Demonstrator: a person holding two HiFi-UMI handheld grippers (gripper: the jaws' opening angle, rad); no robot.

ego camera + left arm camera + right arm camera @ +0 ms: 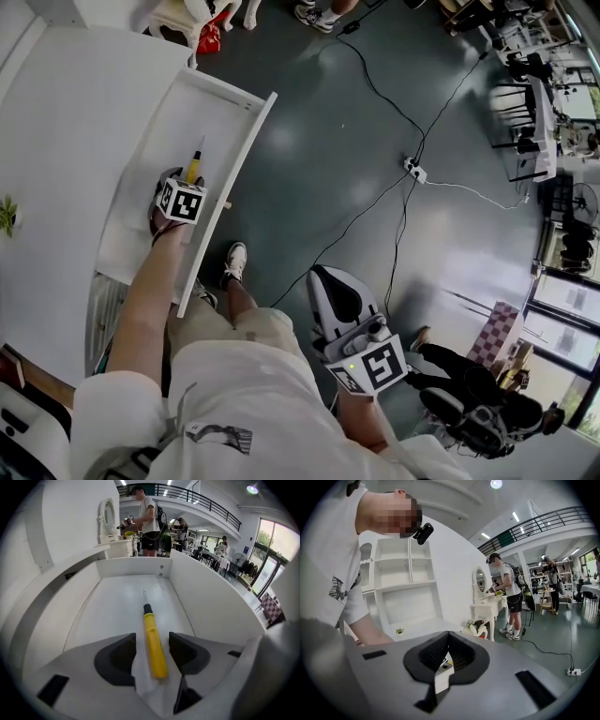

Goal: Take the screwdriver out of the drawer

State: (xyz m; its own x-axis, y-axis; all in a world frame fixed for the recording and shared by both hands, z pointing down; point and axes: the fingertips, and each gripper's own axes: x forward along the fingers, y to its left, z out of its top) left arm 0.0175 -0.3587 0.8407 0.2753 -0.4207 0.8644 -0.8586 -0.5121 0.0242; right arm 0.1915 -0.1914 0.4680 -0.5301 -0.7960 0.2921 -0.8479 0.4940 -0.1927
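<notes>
The left gripper is seen inside the open drawer. Its jaws are kept half apart on both sides of the screwdriver, and a small gap is left at each pad. The screwdriver lies along the drawer bottom, well apart from both side walls. The right gripper is held closed and empty.

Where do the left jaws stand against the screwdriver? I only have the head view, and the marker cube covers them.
Observer: The left gripper straddles the yellow handle of the screwdriver, jaws apart, with a gap on each side.
Operator: Which way does its tip point?
Observer: Away from the gripper, toward the far wall of the drawer; it lies flat on the floor.
Operator: And the right gripper?
Observer: The right gripper has its jaws together, nothing between them.
</notes>
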